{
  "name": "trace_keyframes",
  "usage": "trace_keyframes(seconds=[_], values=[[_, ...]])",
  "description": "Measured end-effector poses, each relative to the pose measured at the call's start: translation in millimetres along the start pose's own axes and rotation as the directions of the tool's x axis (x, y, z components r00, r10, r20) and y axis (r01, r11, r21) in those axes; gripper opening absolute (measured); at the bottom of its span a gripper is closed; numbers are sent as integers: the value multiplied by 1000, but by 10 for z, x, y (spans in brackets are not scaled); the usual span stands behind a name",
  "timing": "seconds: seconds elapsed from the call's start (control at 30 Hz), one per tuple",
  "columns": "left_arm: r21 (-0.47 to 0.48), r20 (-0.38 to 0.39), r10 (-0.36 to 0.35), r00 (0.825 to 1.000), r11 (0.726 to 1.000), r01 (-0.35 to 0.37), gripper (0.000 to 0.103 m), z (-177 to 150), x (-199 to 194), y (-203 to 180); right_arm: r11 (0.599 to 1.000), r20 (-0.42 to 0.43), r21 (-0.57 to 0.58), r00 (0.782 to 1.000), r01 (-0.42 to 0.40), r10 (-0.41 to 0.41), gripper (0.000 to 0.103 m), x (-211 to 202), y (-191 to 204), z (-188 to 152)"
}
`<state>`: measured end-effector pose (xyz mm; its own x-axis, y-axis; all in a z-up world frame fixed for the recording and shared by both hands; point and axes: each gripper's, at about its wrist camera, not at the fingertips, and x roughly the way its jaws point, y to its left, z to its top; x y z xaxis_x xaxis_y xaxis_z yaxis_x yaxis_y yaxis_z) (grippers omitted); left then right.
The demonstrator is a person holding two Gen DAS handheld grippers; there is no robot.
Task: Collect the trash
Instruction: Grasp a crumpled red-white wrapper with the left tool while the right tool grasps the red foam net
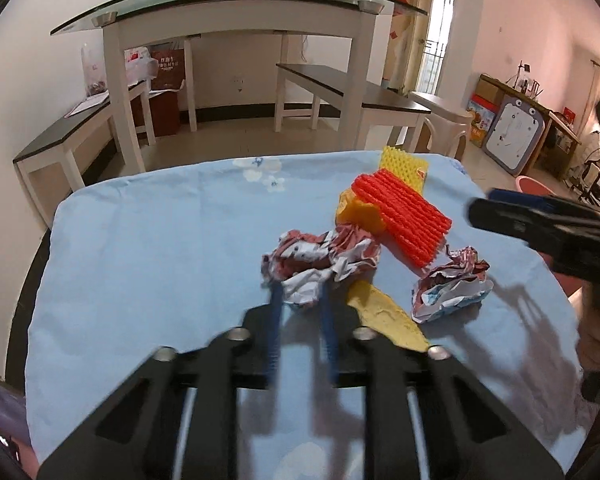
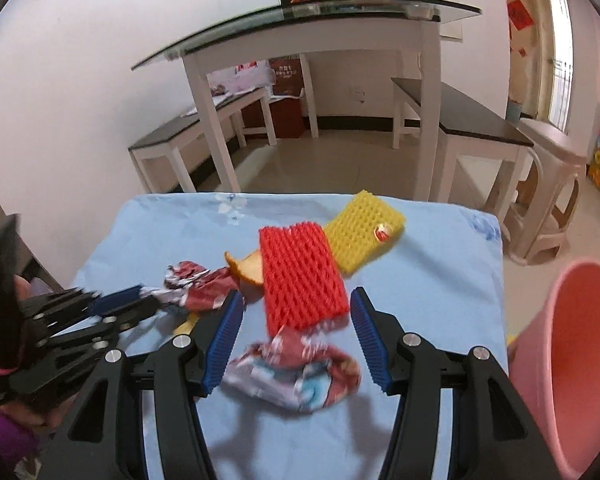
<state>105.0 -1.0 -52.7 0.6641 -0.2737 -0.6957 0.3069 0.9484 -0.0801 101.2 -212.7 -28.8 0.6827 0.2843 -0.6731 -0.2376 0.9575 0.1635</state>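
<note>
Both views blur near the fingers, so the exact contact is hard to read. The left gripper [image 1: 300,300] points steeply down at the desk [image 1: 148,248], which is covered by a pale blue cloth; its blue fingers [image 1: 275,312] stand close together on either side of the near edge of a crumpled red-and-white wrapper [image 1: 320,260], and the jaws appear closed on it. The wrapper hides part of a yellow peel [image 1: 384,316] lying just beside it. The right gripper [image 2: 296,336] also tilts downward, its jaws open wide above a second crumpled wrapper [image 2: 296,376], which lies between the fingers without touching them. A red foam net [image 2: 300,276] lies just beyond, overlapping a yellow foam net [image 2: 360,236] and a piece of orange peel [image 2: 246,266]. A pink bin [image 2: 572,360] stands off the desk's right side, cut off by the frame edge. The person's hand [image 1: 592,344] behind the right gripper is largely hidden.
</note>
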Motion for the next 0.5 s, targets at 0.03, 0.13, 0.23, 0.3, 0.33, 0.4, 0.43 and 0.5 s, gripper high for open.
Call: trace_keyframes(seconds=[0.03, 0.13, 0.23, 0.3, 0.33, 0.4, 0.43, 0.5], values=[[-13, 2, -7, 1000, 1000, 7, 12, -4, -15, 15, 1000, -6, 3, 1000, 2, -2, 55, 53, -12, 20], [-54, 13, -27, 1000, 998, 28, 10, -25, -82, 74, 1000, -33, 24, 999, 10, -9, 55, 235, -94, 60], [-78, 20, -35, 999, 996, 37, 8, -34, -144, 119, 998, -87, 68, 996, -4, 9, 55, 439, -213, 70], [-97, 30, -38, 999, 994, 41, 8, -31, -196, 134, 997, -113, 83, 993, -2, 11, 55, 552, -259, 69], [-107, 36, -41, 999, 993, 44, 8, -37, -222, 139, 996, -126, 92, 992, -2, 14, 55, 604, -284, 63], [-122, 49, -44, 998, 991, 50, 8, -43, -290, 156, 994, -144, 111, 989, -5, 21, 48, 680, -323, 60], [-126, 53, -44, 998, 991, 50, 8, -49, -318, 162, 993, -134, 115, 991, 1, 15, 40, 683, -335, 63], [-132, 60, -40, 997, 990, 48, 8, -57, -374, 167, 992, -149, 124, 988, -25, 44, 19, 714, -326, 63]])
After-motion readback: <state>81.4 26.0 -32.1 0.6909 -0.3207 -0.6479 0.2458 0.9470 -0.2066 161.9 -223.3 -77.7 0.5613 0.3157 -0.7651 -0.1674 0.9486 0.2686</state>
